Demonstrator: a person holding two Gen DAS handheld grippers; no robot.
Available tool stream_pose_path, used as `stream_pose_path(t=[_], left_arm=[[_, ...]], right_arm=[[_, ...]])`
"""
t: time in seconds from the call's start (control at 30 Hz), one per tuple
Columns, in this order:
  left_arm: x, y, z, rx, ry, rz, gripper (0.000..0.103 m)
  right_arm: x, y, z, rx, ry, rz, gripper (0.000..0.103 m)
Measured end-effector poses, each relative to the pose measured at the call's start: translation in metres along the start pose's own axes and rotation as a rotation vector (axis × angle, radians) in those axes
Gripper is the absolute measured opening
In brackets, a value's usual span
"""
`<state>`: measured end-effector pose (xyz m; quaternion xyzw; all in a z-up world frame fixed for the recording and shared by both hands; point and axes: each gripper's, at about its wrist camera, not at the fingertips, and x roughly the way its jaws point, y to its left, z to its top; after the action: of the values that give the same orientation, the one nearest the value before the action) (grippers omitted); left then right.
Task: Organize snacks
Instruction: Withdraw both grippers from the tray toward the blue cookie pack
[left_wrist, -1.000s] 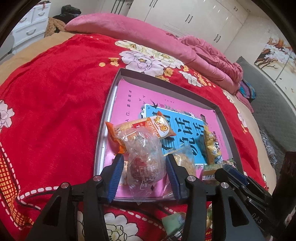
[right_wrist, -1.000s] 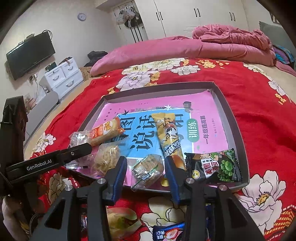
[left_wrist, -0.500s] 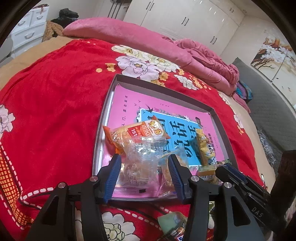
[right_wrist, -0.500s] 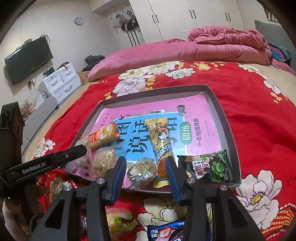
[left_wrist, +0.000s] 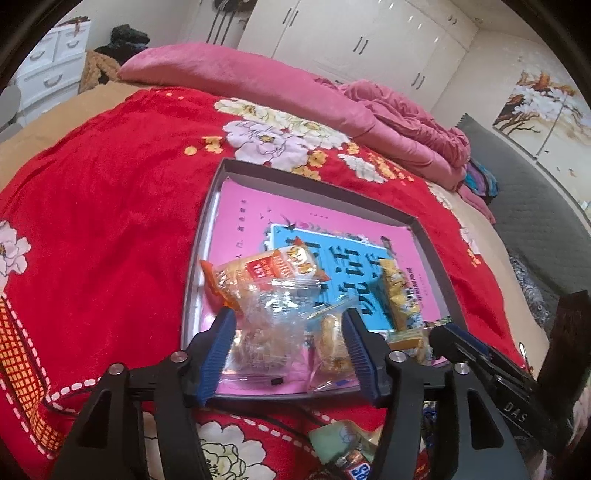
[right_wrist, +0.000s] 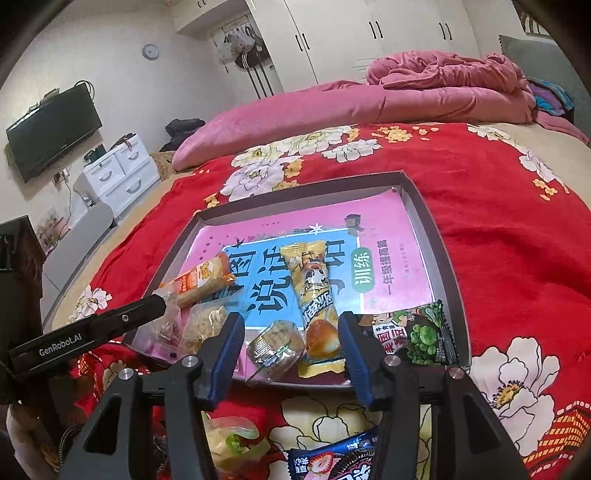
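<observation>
Claws (left_wrist: 288, 347) (right_wrist: 291, 343) hover open over tray (right_wrist: 436, 236) edge.

Glossy crinkled clear plastic snack wrappers (left_wrist: 269, 325) lie ahead of the left hand-held gripper (left_wrist: 288, 350); plush red blanket (left_wrist: 92, 221) beneath.

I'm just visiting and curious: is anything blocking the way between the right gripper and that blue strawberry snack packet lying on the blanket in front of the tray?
Nothing visible does. The blue strawberry packet lies on the red blanket just below the open right gripper, outside the tray, with no other snack on top of it.
</observation>
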<state>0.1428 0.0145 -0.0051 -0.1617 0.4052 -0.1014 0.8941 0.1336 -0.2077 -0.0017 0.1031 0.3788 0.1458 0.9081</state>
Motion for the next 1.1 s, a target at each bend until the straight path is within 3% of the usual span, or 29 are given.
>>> stream_pose_path(t=[0.03,0.23,1.1], left_arm=[[-0.002,-0.002,0.0,0.006,-0.006,-0.015,0.076],[-0.007,-0.012,-0.002,0.073,-0.02,-0.016,0.077],[-0.022,-0.018,-0.014,0.138,-0.018,-0.003,0.079]], right_arm=[[0.0,0.0,0.0,0.001,-0.002,0.003,0.053],[-0.005,-0.003,0.002,0.008,-0.02,0.015,0.058],[-0.027,-0.011,0.002,-0.023,-0.073,0.013,0.068]])
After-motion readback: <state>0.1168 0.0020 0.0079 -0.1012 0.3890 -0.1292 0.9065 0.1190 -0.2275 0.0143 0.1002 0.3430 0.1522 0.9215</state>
